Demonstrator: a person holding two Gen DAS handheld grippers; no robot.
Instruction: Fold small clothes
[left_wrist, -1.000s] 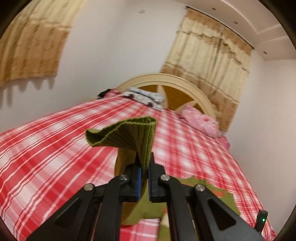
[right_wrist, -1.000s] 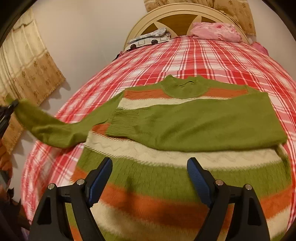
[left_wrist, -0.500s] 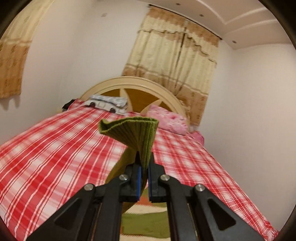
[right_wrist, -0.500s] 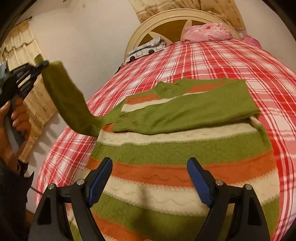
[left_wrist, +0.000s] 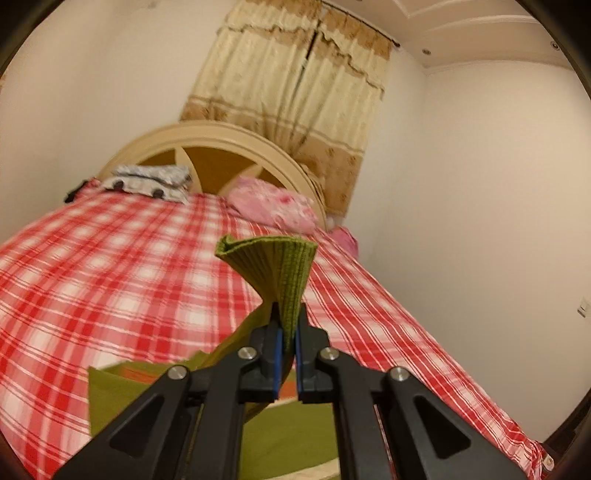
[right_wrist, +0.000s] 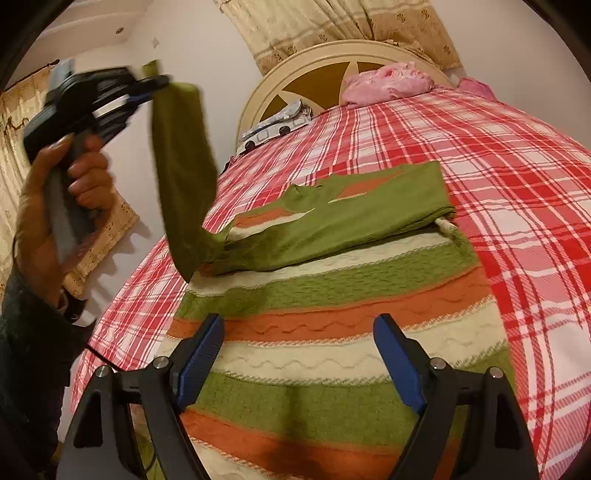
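Observation:
A striped sweater (right_wrist: 332, 321) in green, orange and cream lies flat on the red plaid bed (right_wrist: 517, 155). One green sleeve (right_wrist: 351, 221) is folded across its chest. The other sleeve (right_wrist: 183, 162) hangs lifted at the left, its ribbed cuff (left_wrist: 280, 273) pinched in my left gripper (left_wrist: 286, 332), which is shut on it. In the right wrist view a hand holds that left gripper (right_wrist: 147, 85) high above the bed's edge. My right gripper (right_wrist: 299, 354) hovers open over the sweater's lower stripes, nothing between its blue pads.
A pink pillow (left_wrist: 273, 206) and a folded grey patterned cloth (left_wrist: 147, 181) lie by the cream headboard (left_wrist: 221, 140). Curtains (left_wrist: 295, 110) hang behind it. Walls close in on the bed's left and right sides. A dark sleeve (right_wrist: 26, 350) fills the lower left.
The left gripper has carried the sleeve up and rightwards toward the sweater's body; the sleeve now hangs steeply. The right gripper has shifted across the sweater, still open.

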